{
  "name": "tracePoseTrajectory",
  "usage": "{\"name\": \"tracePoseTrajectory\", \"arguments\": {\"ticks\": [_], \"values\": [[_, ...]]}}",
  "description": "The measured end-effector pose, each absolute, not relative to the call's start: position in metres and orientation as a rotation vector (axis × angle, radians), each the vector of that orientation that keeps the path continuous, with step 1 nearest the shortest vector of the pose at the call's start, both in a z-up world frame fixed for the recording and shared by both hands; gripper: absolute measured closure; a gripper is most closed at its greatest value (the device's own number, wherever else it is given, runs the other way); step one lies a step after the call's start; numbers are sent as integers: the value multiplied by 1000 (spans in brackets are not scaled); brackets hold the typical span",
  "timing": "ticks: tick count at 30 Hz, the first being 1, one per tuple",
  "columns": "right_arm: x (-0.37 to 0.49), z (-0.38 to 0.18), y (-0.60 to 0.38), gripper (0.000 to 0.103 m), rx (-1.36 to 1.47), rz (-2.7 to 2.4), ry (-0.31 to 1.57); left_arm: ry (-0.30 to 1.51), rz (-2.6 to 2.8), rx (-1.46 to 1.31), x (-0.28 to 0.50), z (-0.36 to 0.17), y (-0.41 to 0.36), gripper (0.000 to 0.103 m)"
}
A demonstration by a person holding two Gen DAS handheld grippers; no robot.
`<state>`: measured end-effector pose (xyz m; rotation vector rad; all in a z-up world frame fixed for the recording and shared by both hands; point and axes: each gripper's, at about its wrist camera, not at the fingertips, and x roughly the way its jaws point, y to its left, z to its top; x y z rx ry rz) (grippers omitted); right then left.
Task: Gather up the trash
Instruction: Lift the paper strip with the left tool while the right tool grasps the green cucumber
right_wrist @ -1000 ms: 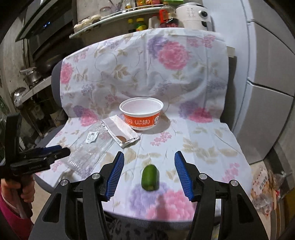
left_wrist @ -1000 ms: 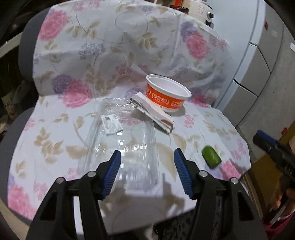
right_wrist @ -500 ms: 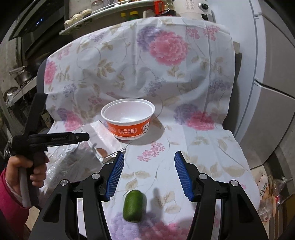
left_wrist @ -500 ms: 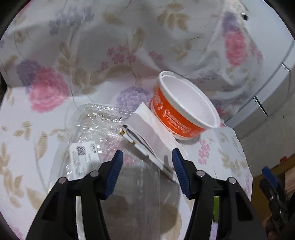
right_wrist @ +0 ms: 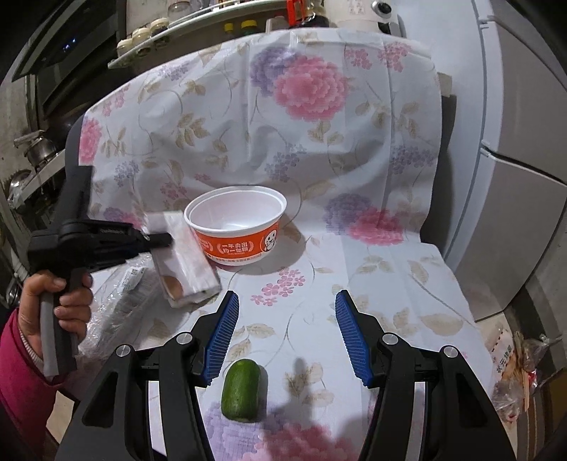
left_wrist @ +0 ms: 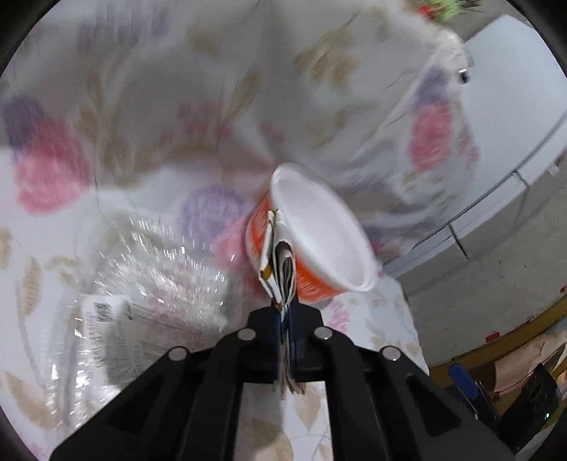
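Observation:
My left gripper point(left_wrist: 285, 315) is shut on a flat white paper packet point(left_wrist: 278, 255) and holds it lifted and tilted, just left of the orange bowl point(left_wrist: 319, 234). In the right wrist view the left gripper point(right_wrist: 156, 239) clamps the packet point(right_wrist: 184, 262) near its top, beside the bowl point(right_wrist: 235, 227). A clear plastic tray point(left_wrist: 141, 283) with a label lies left of the packet; it also shows in the right wrist view point(right_wrist: 120, 294). My right gripper point(right_wrist: 285, 333) is open and empty above a green cucumber piece point(right_wrist: 242, 389) near the front edge.
Everything sits on a chair draped in a floral cloth point(right_wrist: 319, 149). Grey cabinets point(right_wrist: 514, 195) stand to the right. A shelf with jars point(right_wrist: 198, 25) is behind the chair. A bag of trash point(right_wrist: 521, 368) lies on the floor at lower right.
My left gripper moved forward, shut on the paper packet and lifted it off the cloth. My right gripper stayed open and shifted only slightly.

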<state>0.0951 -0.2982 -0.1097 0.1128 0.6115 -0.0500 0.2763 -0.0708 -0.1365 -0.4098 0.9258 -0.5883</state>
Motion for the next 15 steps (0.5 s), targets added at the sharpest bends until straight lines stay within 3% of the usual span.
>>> {"name": "tracePoseTrajectory", "arguments": {"ticks": [6, 15], "values": [[75, -109, -290, 40, 107, -20, 624, 760, -532, -294, 210, -86, -49, 102], [67, -156, -271, 39, 95, 11, 751, 724, -463, -233, 133, -81, -15, 102]]}}
